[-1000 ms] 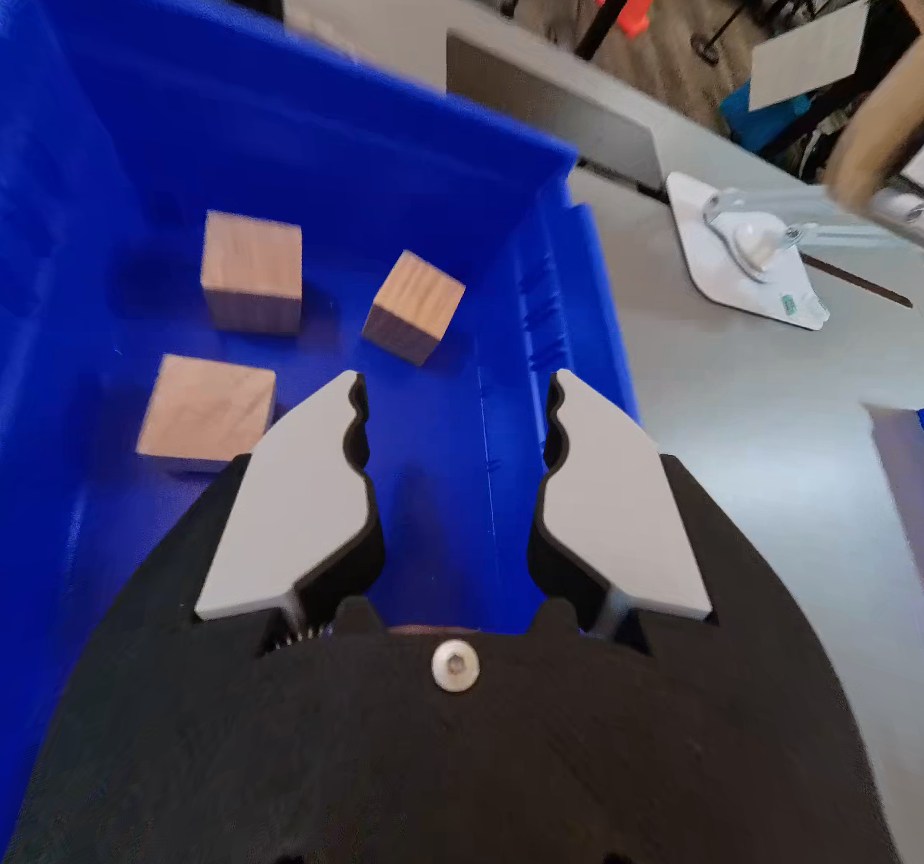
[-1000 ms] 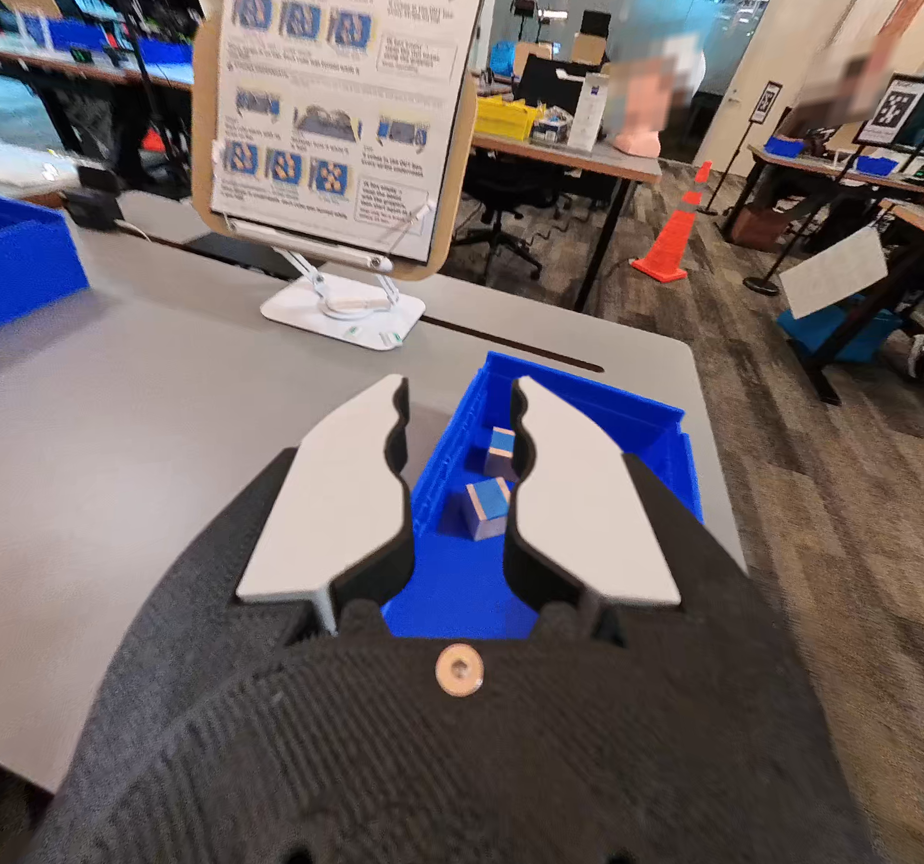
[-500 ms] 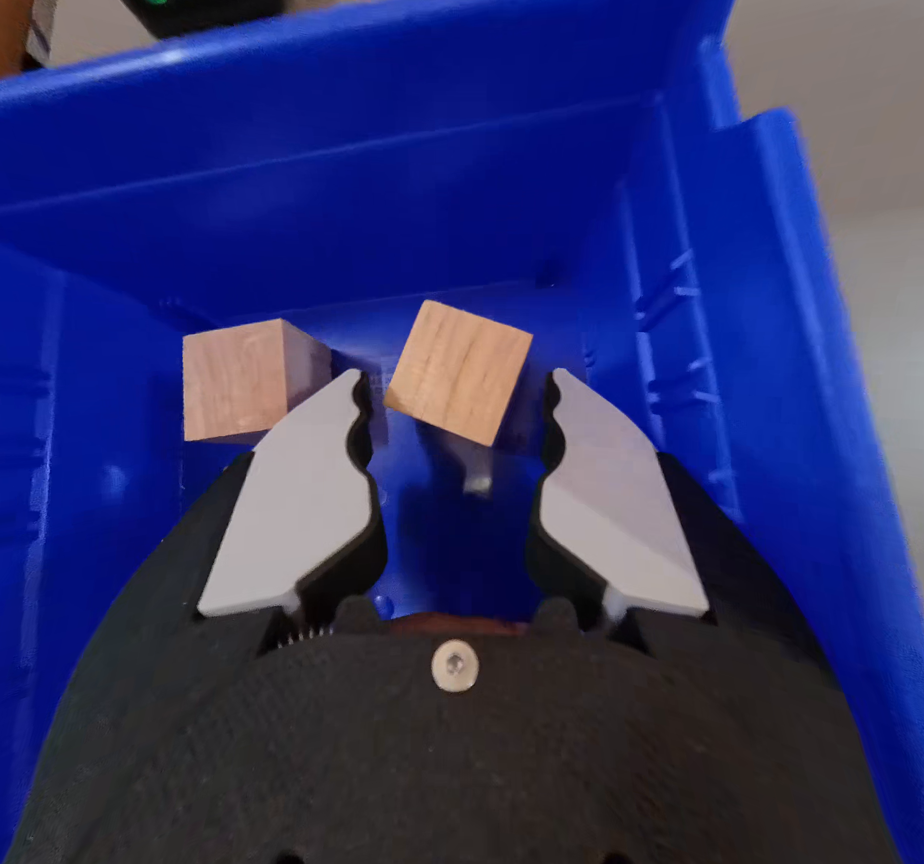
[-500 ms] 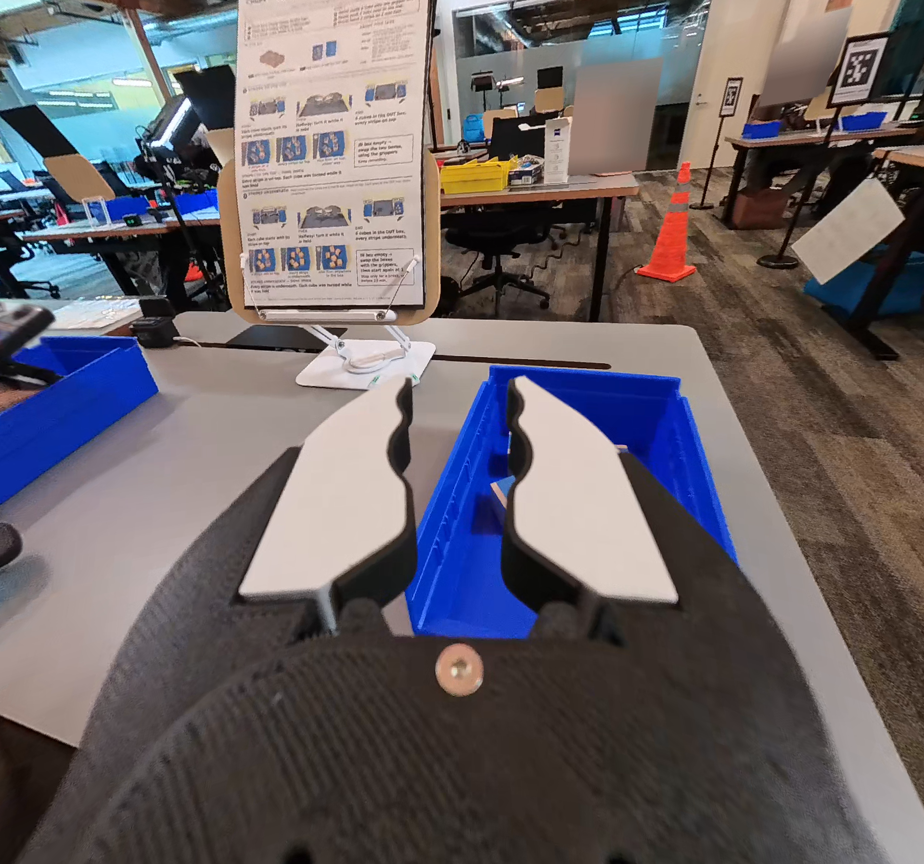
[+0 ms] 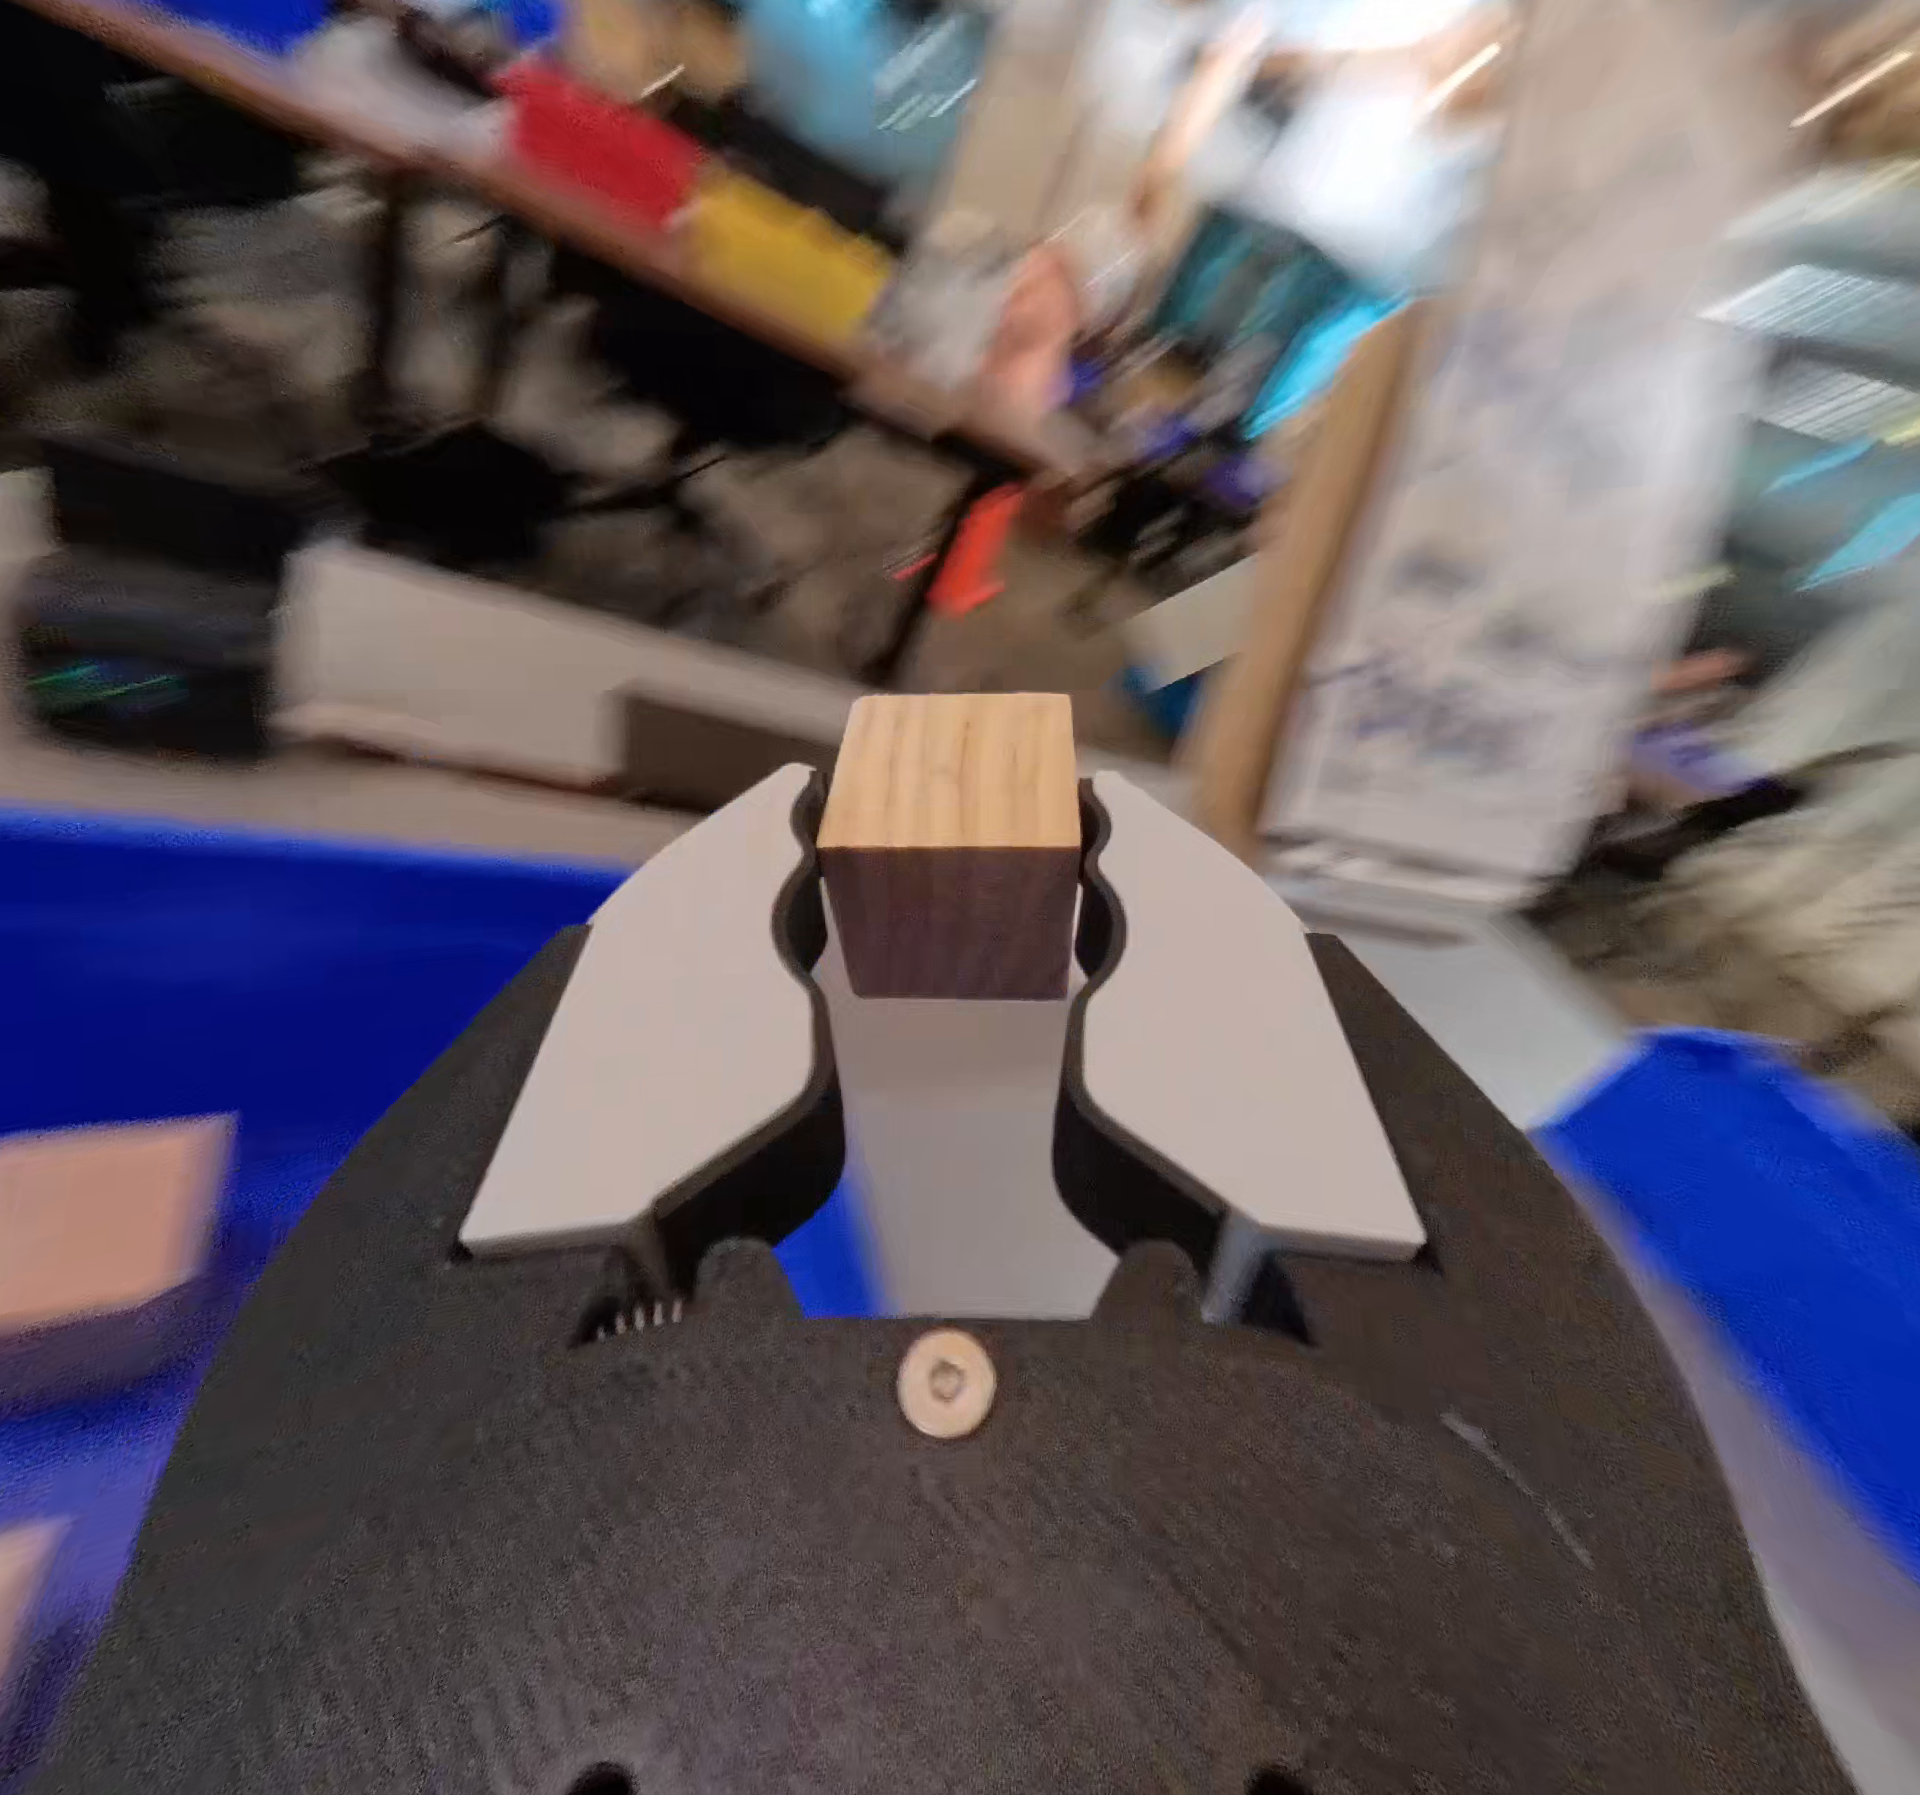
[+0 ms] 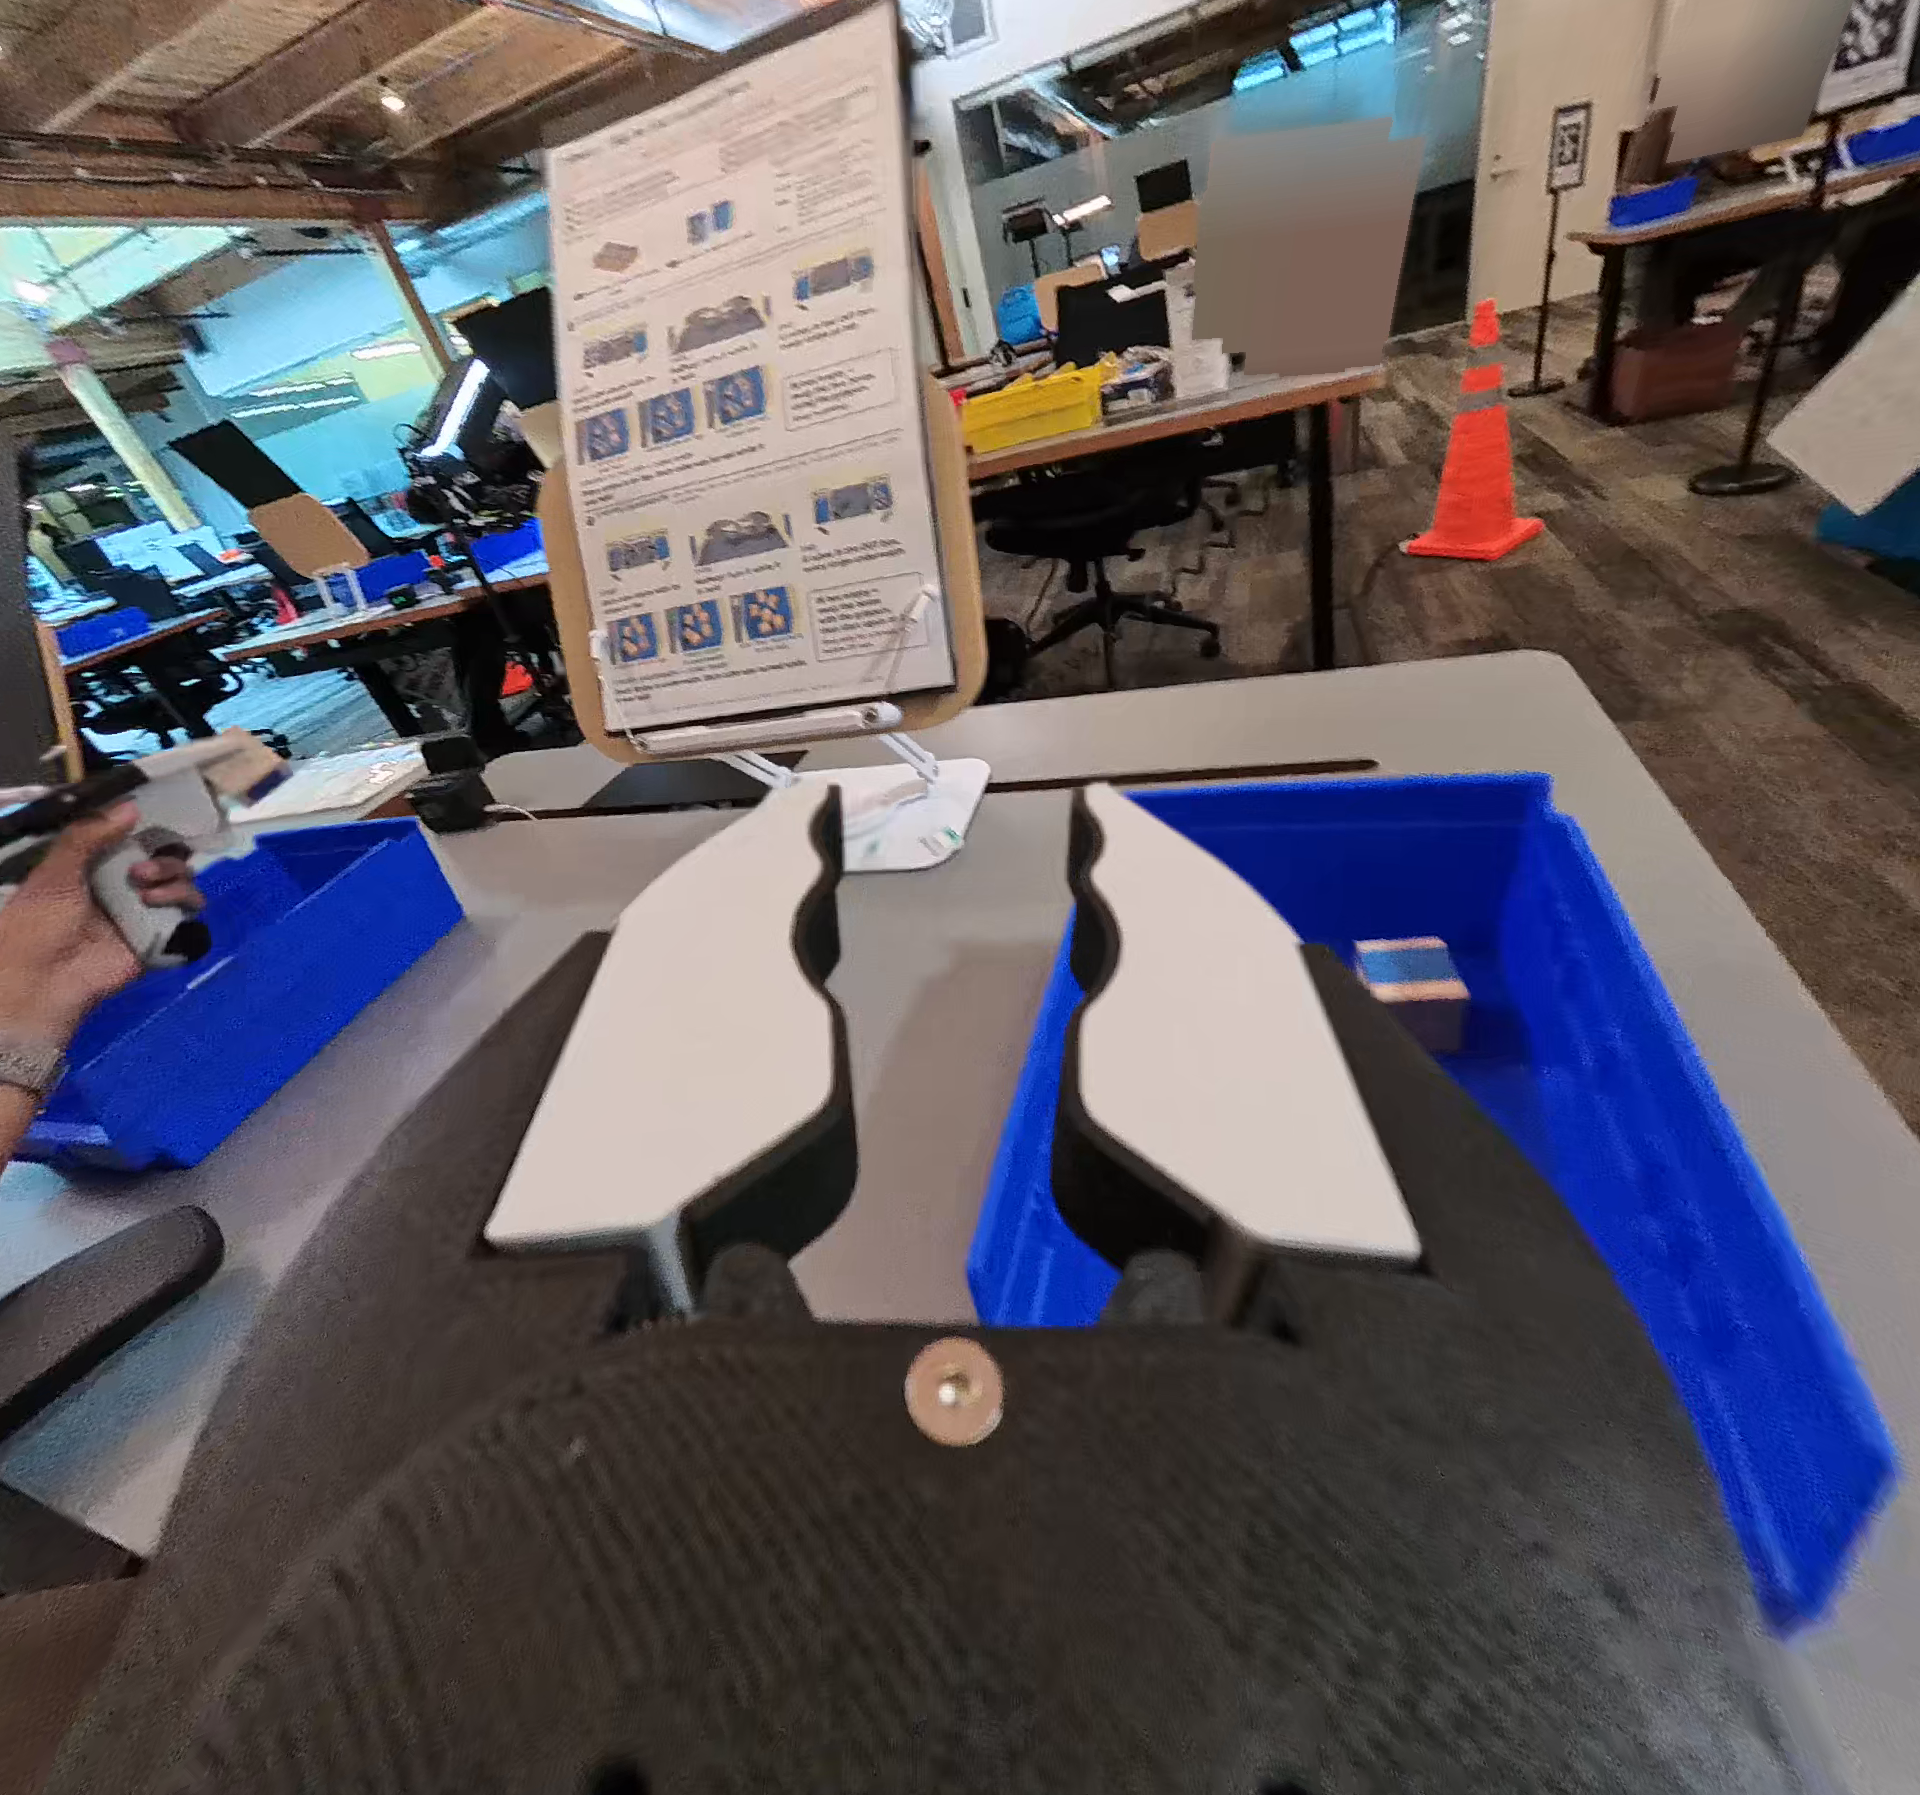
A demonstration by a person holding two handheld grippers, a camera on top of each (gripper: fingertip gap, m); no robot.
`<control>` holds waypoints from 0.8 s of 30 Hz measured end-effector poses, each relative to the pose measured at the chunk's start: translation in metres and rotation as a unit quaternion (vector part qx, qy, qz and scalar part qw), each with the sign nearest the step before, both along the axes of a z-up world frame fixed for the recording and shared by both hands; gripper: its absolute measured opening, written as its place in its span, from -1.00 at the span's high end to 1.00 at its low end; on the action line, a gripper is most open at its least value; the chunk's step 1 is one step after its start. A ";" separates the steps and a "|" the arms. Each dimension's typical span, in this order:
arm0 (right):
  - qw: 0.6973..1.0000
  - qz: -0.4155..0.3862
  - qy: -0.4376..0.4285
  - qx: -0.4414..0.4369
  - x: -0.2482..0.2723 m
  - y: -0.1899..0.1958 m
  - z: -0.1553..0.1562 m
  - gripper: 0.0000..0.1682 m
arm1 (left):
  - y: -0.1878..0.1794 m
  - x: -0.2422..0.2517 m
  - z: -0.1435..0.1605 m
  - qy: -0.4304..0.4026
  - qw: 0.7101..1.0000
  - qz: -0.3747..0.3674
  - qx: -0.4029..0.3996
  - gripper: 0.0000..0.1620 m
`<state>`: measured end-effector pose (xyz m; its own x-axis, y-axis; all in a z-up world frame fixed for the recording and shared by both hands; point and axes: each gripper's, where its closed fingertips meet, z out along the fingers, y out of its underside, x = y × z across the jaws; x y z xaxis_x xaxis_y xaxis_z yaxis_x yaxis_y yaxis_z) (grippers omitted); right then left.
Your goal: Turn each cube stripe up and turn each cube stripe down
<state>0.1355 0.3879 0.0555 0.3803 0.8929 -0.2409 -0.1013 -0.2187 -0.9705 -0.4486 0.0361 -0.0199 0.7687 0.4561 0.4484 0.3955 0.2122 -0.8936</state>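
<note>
My left gripper (image 5: 948, 836) is shut on a wooden cube (image 5: 954, 823) and holds it lifted above the left blue bin (image 5: 260, 966); no stripe shows on its visible faces. Another cube (image 5: 99, 1215) lies blurred in that bin at lower left. In the right wrist view the left gripper with its cube (image 6: 241, 771) shows far left, held by a hand above the left bin (image 6: 249, 976). My right gripper (image 6: 951, 836) is open and empty over the table, beside the right blue bin (image 6: 1590, 997), where a cube with a blue stripe on top (image 6: 1408, 976) lies.
An instruction sheet on a white stand (image 6: 748, 395) stands at the back middle of the grey table (image 6: 520, 872). A black chair armrest (image 6: 94, 1298) is at the lower left. An orange cone (image 6: 1475, 446) stands on the floor beyond.
My left gripper closed on the cube it was over and lifted it out of the bin, swinging upward. My right gripper moved left of the right bin and opened a little wider.
</note>
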 end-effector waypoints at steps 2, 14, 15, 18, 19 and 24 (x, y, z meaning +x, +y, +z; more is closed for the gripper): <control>1.000 0.015 0.012 0.019 -0.018 -0.012 0.008 0.44 | 0.006 0.035 0.047 -0.004 0.986 -0.089 0.143 0.44; 0.965 0.111 0.015 0.235 -0.155 -0.164 0.005 0.22 | 0.077 0.262 0.138 -0.187 0.772 -0.450 0.408 0.45; 0.955 0.090 0.009 0.284 -0.159 -0.172 0.003 0.24 | 0.091 0.277 0.128 -0.216 0.775 -0.442 0.397 0.45; 0.909 0.055 -0.008 0.412 -0.169 -0.201 -0.006 0.28 | 0.121 0.325 0.101 -0.294 0.752 -0.466 0.361 0.45; 0.897 0.042 -0.002 0.439 -0.169 -0.209 -0.006 0.34 | 0.127 0.339 0.096 -0.315 0.740 -0.480 0.352 0.45; 0.891 0.053 -0.010 0.451 -0.179 -0.223 -0.022 0.37 | 0.142 0.380 0.079 -0.336 0.745 -0.487 0.309 0.45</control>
